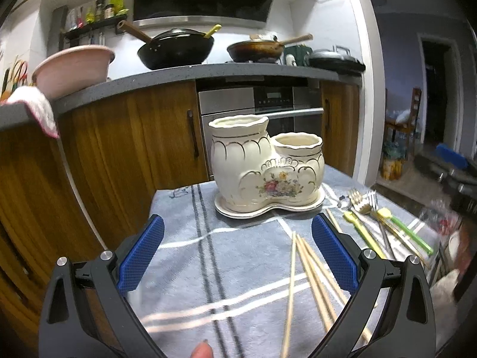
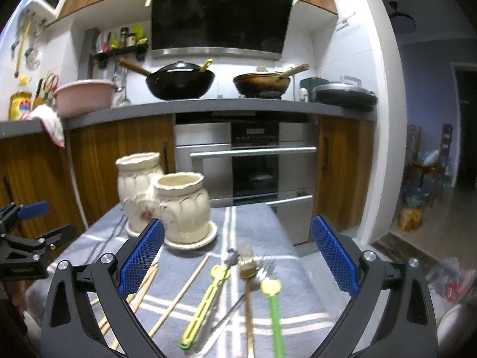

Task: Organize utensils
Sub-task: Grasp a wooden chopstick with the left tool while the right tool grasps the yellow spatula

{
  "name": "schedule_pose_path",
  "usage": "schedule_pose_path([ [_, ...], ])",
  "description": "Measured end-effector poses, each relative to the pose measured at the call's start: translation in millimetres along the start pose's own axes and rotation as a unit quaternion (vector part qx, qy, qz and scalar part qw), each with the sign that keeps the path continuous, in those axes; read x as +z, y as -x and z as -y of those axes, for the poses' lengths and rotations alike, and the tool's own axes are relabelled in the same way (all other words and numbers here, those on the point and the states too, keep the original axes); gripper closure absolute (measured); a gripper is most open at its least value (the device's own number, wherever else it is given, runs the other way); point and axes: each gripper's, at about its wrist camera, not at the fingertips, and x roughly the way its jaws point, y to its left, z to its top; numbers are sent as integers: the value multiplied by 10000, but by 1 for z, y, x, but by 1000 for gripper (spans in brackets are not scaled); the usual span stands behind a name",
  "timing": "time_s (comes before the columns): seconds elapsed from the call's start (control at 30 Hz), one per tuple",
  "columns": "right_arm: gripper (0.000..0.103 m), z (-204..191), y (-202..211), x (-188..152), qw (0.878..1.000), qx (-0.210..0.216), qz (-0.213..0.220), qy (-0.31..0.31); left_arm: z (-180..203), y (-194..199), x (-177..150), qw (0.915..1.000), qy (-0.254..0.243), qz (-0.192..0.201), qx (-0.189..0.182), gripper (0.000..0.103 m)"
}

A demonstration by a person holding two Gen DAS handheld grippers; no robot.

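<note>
A cream ceramic two-pot utensil holder [image 1: 265,164] with a flower print stands on its saucer on a grey-blue striped cloth [image 1: 238,268]; it also shows in the right wrist view [image 2: 167,200]. Several wooden chopsticks [image 1: 310,271] lie on the cloth between my left gripper's [image 1: 237,240] open fingers, near the right one. Forks [image 1: 362,201] and yellow and green handled utensils [image 1: 396,232] lie to the right. My right gripper [image 2: 237,240] is open above the gold fork [image 2: 247,271], yellow utensil [image 2: 205,298] and green utensil [image 2: 274,307]. Chopsticks [image 2: 179,295] lie at its left.
The cloth-covered table ends just behind the holder. Beyond are wooden cabinets [image 1: 125,137], an oven [image 2: 253,164] and a counter with a wok [image 2: 179,82], pan and pink basin [image 1: 71,68]. The left gripper shows at the left edge of the right wrist view [image 2: 23,238].
</note>
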Motion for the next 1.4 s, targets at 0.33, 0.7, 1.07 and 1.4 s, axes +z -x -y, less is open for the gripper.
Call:
schedule_pose_path([
  [0.33,5,51,-17,-5,9862,-252,-1622,200,-1,-23,0,9905,-327,-1223,-534,5],
  [0.7,43,42,-56,-38,9563,95,-2881,487,18,-50,-18,9695,-680,-2155,-946,33],
  [1.07,68,31,-84,-48,9333,437,-3537,444,32,-69,-27,9443,-785,-2827,-1493,75],
  [1.4,88,35,-98,-46,9323,497,-3566,348,42,-90,-28,9362,-922,-3000,-1585,95],
])
